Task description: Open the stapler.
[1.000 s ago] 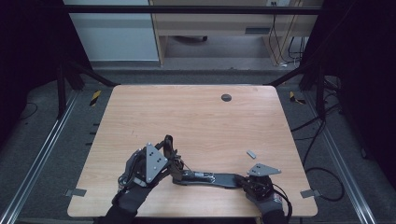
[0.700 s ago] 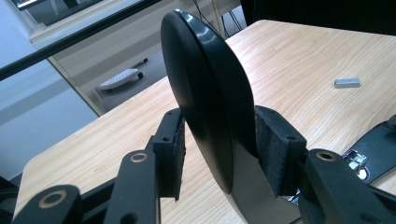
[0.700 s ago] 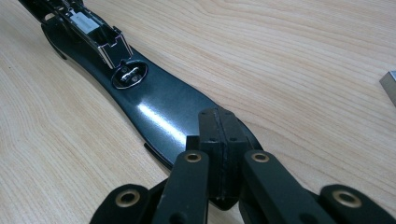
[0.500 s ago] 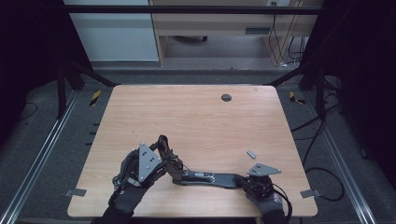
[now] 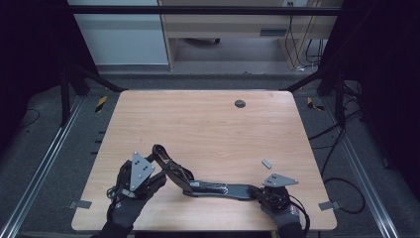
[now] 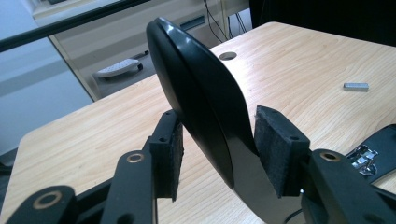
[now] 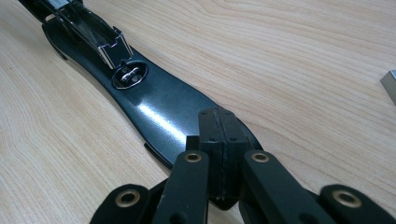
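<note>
At the near edge of the counter (image 5: 208,124), two gloved hands are seen coming in from below, each with a hand-held gripper. The right hand (image 5: 285,215) is laid low near the right corner, its hand-held gripper (image 5: 257,192) pointed leftward along the counter. The left hand (image 5: 126,198) is held near the left corner, its hand-held gripper (image 5: 166,161) angled up and to the right, with the grey plate on top tilted.

Between the two, a black stapler (image 5: 218,188) is opened out flat. Its base (image 7: 159,112) is laid on the counter, and the tail end of it is pinched by the right hand-held gripper (image 7: 223,140), whose pads are pressed together on the thin black plate. The metal staple channel (image 7: 93,35) is seen farther along the base, toward the hinge.

The stapler's top arm (image 6: 201,93) is lifted at a slant from the hinge up toward the left. It is stood between the pads of the left hand-held gripper (image 6: 217,149), which is spread: the right pad (image 6: 278,149) is touching or just beside the arm, while a gap is left at the left pad (image 6: 173,154).

Farther off, a small grey block (image 5: 266,163) is lain on the counter beyond the right hand, apart from the stapler. Near the far edge, a round dark hole (image 5: 239,103) is set in the counter.
</note>
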Demonstrator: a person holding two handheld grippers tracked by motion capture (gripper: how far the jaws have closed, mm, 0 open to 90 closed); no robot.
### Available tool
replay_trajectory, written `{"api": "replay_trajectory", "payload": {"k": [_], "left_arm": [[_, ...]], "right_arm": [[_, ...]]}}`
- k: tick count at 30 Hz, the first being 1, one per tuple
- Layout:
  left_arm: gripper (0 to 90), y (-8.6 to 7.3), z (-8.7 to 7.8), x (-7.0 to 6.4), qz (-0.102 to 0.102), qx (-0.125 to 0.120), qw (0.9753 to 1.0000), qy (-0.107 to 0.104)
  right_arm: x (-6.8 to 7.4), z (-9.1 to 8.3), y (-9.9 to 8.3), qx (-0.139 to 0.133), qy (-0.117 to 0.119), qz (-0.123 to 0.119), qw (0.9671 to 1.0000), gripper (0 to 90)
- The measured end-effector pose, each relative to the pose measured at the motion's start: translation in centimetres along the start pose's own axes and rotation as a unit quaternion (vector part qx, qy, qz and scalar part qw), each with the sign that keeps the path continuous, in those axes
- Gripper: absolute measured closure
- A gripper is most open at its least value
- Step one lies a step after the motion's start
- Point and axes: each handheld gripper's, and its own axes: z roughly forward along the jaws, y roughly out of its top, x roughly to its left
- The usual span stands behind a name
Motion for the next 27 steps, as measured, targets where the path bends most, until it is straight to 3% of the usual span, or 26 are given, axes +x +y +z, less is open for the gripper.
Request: {"api": "replay_trajectory", "payload": {"k": [7,12,27], "left_arm": [[52.2,-0.6,0.0,0.3,-0.011,-0.016,0.9998,0.004],[52.1,-1.3,-0.2,0.7,-0.034,-0.016,0.9993,0.006],[50.2,-2.6,-0.5,1.2,-0.052,-0.022,0.9983,0.017]], "right_arm": [[0.0,0.0,0.0,0.0,0.001,-0.001,1.0,90.0],[-0.1,0.0,0.0,0.0,0.002,0.001,1.0,90.0],[-0.1,0.0,0.0,0.0,0.002,0.002,1.0,90.0]]}}
